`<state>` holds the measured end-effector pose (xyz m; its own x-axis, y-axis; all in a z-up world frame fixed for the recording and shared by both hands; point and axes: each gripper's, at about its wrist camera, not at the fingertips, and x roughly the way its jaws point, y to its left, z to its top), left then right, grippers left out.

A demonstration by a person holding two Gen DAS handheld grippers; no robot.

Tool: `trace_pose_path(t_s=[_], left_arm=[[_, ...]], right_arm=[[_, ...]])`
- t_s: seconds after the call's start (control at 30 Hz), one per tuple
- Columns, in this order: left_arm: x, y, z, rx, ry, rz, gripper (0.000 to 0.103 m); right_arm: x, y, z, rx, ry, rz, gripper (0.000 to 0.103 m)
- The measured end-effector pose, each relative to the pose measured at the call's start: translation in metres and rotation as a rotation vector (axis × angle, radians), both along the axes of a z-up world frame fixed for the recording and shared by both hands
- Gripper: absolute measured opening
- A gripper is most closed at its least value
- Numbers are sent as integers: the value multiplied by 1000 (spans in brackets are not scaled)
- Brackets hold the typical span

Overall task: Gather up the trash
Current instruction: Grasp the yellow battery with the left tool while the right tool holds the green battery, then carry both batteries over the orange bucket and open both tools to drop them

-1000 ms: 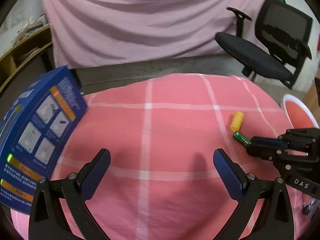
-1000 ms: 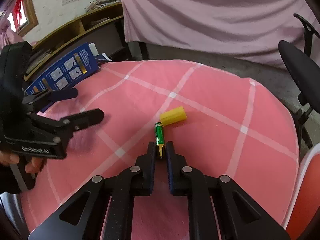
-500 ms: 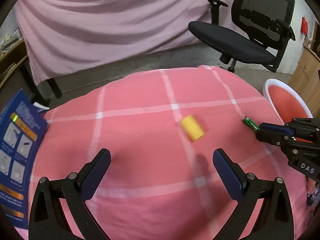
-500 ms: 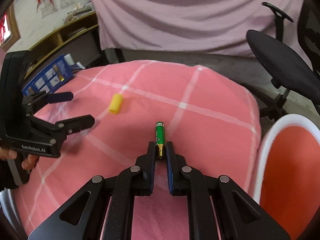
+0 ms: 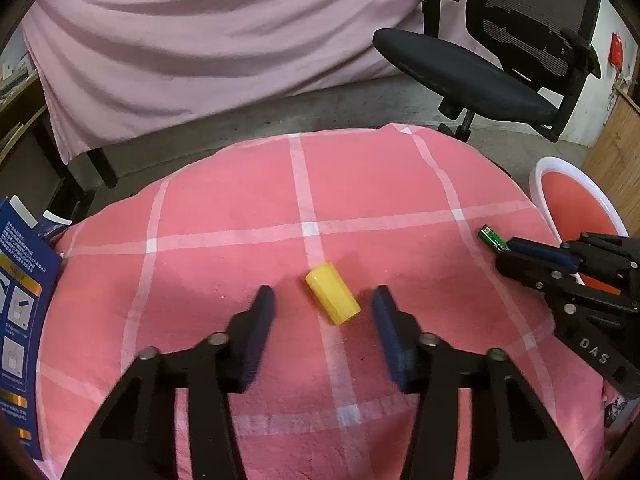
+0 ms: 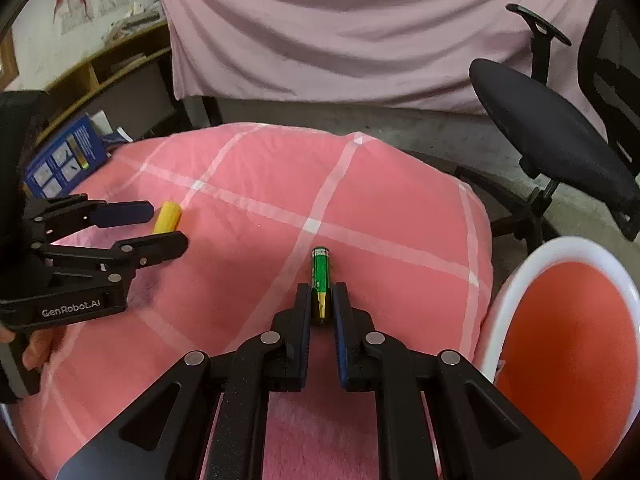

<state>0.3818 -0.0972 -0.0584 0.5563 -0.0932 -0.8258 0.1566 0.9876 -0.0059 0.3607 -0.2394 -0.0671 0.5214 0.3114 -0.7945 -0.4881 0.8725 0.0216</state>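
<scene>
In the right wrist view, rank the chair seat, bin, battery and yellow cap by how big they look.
1-2. Bin and chair seat: similar, and the bin is cut off, so unranked.
3. Battery, helped by nearness.
4. Yellow cap.

Yellow cylinder (image 5: 333, 298): short, stubby, plastic-looking, lying on its side on the pink checked cloth, axis running diagonal from far-left to near-right, beside a white stripe. It sits in the gap between two blue-padded fingers, w/ space on both sides, touching neither.

Green battery (image 6: 320, 280): slim AA-type, green wrap w/ gold band at near end, pointing straight away. Near end pinched between two fingers; far end sticks out free over the cloth. Lies right of the cylinder, well apart.

Trash bin (image 6: 516, 280): round, white rim, orange-red inside, at far right just past the cloth edge, near the battery.
</scene>
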Motion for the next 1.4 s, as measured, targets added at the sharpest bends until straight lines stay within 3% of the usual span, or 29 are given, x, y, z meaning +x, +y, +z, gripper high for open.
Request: trace_pose_path(t_s=[0.13,0.23,0.33,0.53,0.77,0.93,1.1,1.27,1.4], left_arm=[[1,-3,0,-4,1,8,21],[1,-5,0,-2,-1,18,13],[-4,-8,2,-5,-8,27,11],[-30,-12,12,-50,-69,37,11],[-75,-25,45,-64,-309,66,11],[-94,-41,67,-91,-450,80,11],[-101,-67,91,-52,-565,36,11],[-105,-90,109,-54,-649,-21,11],[-110,-106,118,-59,-697,-70,11]], right_arm=[[2,7,-2,-35,-3,4,11],[5,1,-3,5,15,0,11],[3,-5,-2,41,12,-10,9],[-13,-11,7,28,-81,-39,8],[-42,-41,37,165,-285,-94,8],[-71,-61,64,268,-483,-94,8],[-97,-81,89,317,-665,-142,8],[-110,-101,101,337,-784,-217,8],[-115,-122,107,368,-818,-263,8]])
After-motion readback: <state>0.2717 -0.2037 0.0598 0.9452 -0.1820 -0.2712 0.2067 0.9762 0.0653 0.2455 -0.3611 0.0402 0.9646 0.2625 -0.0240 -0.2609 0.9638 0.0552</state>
